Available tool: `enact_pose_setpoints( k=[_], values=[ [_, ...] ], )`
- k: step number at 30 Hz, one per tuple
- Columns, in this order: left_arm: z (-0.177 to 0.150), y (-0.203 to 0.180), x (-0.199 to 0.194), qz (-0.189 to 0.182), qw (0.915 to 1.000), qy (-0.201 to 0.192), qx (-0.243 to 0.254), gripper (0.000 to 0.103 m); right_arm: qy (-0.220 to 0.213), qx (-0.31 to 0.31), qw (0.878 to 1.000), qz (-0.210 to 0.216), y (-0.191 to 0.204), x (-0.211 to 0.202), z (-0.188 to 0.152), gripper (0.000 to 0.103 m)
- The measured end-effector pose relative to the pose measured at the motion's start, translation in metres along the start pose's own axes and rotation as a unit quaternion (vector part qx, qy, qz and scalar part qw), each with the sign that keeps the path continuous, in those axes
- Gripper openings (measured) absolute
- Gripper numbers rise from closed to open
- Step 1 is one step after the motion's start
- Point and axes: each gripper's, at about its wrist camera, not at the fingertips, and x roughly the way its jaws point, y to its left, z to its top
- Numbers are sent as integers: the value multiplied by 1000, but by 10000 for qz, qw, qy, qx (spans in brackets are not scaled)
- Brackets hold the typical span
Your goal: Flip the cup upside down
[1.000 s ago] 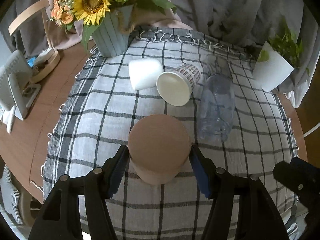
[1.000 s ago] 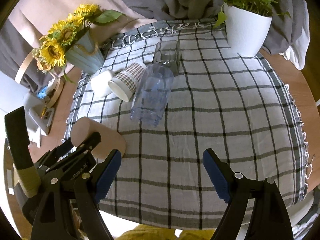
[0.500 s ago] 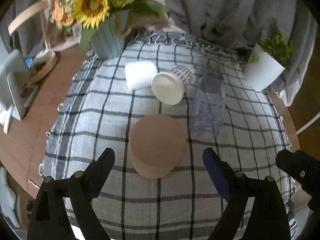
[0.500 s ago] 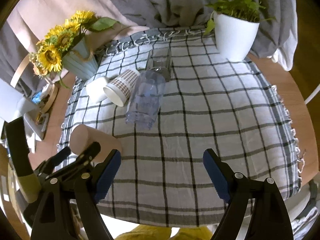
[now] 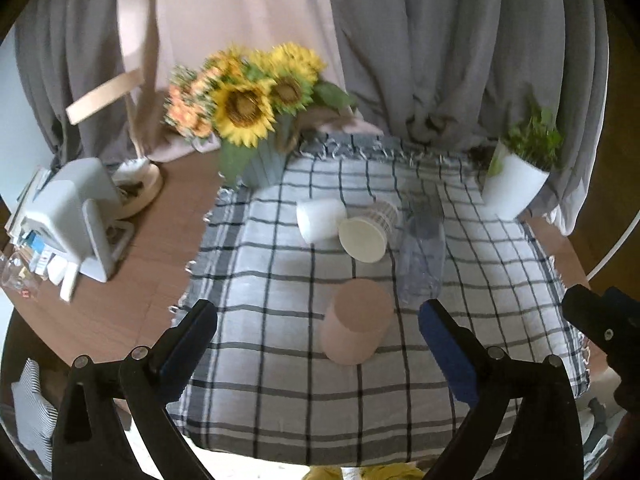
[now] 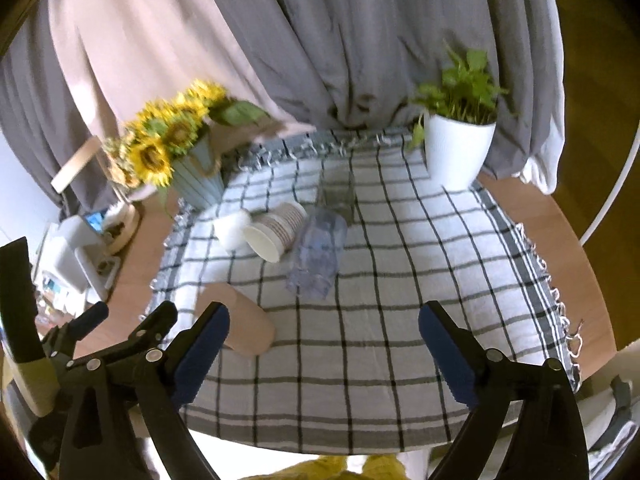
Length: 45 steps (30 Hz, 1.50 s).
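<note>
Withdrawn since a second ago: left gripper, then pinching the brown cup, now spread wide and pulled back toward the lower edge of its view, touching nothing.

Item 1. Brown cup: stands free on the checked cloth, just above centre of the lower half of the left view, flat base uppermost, mouth down. Judged: the flip is done for this cup and the release was clean; it sits upright on its rim with no visible tilt.

Item 2. Right gripper: jaws spread, empty, hanging over bare cloth at the lower middle of its view. Brown cup appears there at lower left, partly behind the left finger.

Item 3. Clear plastic cup: lying on its side, right of centre, near but apart from the brown cup.

Item 4. Paper cup with patterned wall: on its side, mouth toward the camera, touching or just beside a white cup, also lying down.

Item 5. Sunflower vase, upper centre; potted plant, right edge.

Judged remaining: three cups on their sides, should the task extend to them.
</note>
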Motion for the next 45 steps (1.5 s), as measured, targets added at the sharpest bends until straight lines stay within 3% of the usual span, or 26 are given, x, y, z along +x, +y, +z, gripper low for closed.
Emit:
enact_pose_setpoints(
  k=[8, 15, 45],
  values=[
    [1, 15, -35, 294, 9979, -543, 205, 103, -390, -92, 9992, 70, 22, -22, -5, 98],
    [3, 25, -46, 350, 9964, -749, 163, 103, -609, -47, 9981, 97, 32, -33, -9, 99],
    [5, 34, -44, 197, 9966, -796, 57, 103, -560, -86, 9984, 1, 48, -33, -10, 100]
  ],
)
